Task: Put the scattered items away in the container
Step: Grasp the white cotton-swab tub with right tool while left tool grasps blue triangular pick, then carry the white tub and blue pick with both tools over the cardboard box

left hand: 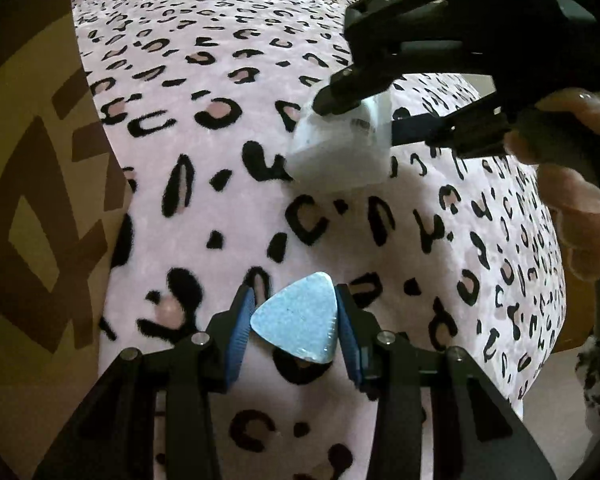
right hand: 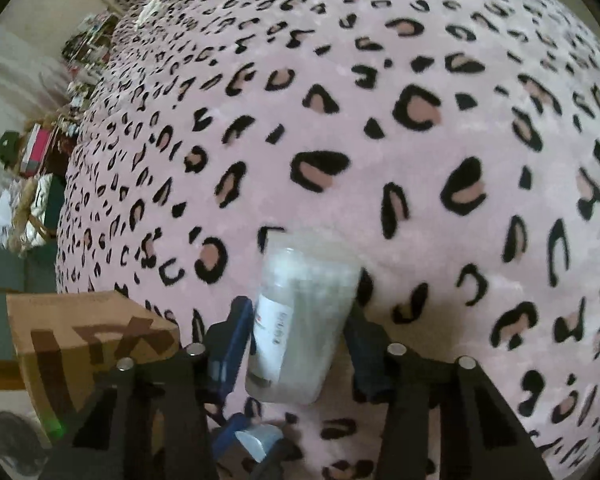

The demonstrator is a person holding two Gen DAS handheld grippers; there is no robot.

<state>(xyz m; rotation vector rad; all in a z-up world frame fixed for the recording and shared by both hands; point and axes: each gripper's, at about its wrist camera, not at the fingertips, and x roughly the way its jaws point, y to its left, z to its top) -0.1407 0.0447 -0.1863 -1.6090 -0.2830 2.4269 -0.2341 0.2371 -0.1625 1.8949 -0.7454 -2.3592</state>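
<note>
Pink blanket: a fuzzy pink fleece blanket with black leopard spots (left hand: 228, 128) covered the whole bed surface under both tools.
Left gripper: the left gripper (left hand: 296, 330) had its blue-padded fingers (left hand: 240, 320) pressed against the two sides of a pale blue rounded-triangle sponge (left hand: 298, 318) — held just above the blanket.
Right gripper: the right gripper (right hand: 300, 332) was clamped on a clear plastic packet of white cotton swabs with a printed label (right hand: 300, 316); the packet stood nearly upright between the fingers, tilted slightly.
Same packet, left view: the swab packet (left hand: 340, 152) appeared whitish and blurred, pinched in the right gripper (left hand: 360, 114), lifted off the blanket — well apart from the sponge.
Hand: the person's hand (left hand: 572, 184) wrapped around the right tool's handle at the frame's right edge.
Container: a brown cardboard box with darker brown markings (left hand: 32, 184) stood at the blanket's left edge, also seen low left in the right view (right hand: 88, 332).
</note>
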